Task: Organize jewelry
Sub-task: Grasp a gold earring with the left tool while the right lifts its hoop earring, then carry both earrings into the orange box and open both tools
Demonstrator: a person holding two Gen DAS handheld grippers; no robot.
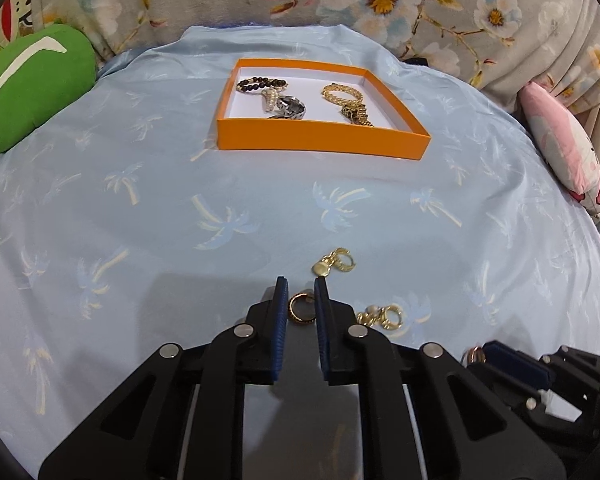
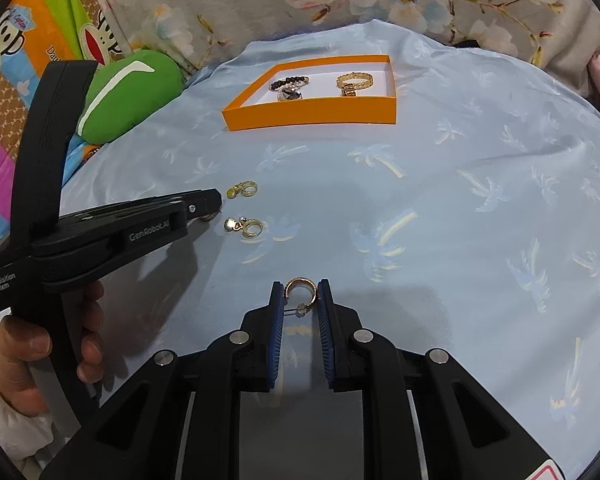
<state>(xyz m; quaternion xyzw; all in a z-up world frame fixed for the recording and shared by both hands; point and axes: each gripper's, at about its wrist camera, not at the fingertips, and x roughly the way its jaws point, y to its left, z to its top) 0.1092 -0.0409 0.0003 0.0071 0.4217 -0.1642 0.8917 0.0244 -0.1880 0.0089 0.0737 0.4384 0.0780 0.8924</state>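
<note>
Jewelry lies partly in an orange box (image 1: 324, 138) at upper centre of the left wrist view, with two gold charm earrings (image 1: 334, 261) loose on the blue palm-print sheet (image 1: 140, 208). Left gripper (image 1: 301, 294), jaws nearly closed, pinches a gold hoop earring (image 1: 301, 309). Right gripper (image 2: 301, 292), jaws equally narrow, clamps a second gold hoop (image 2: 301, 288) at lower centre.

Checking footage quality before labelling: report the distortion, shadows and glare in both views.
Left wrist view: fisheye bends the orange box, dark vignette in the corners, soft shadow under the left tongs, sharp focus. Right wrist view: same curvature, shadow under the right tongs, bright glint on one gold earring.
</note>
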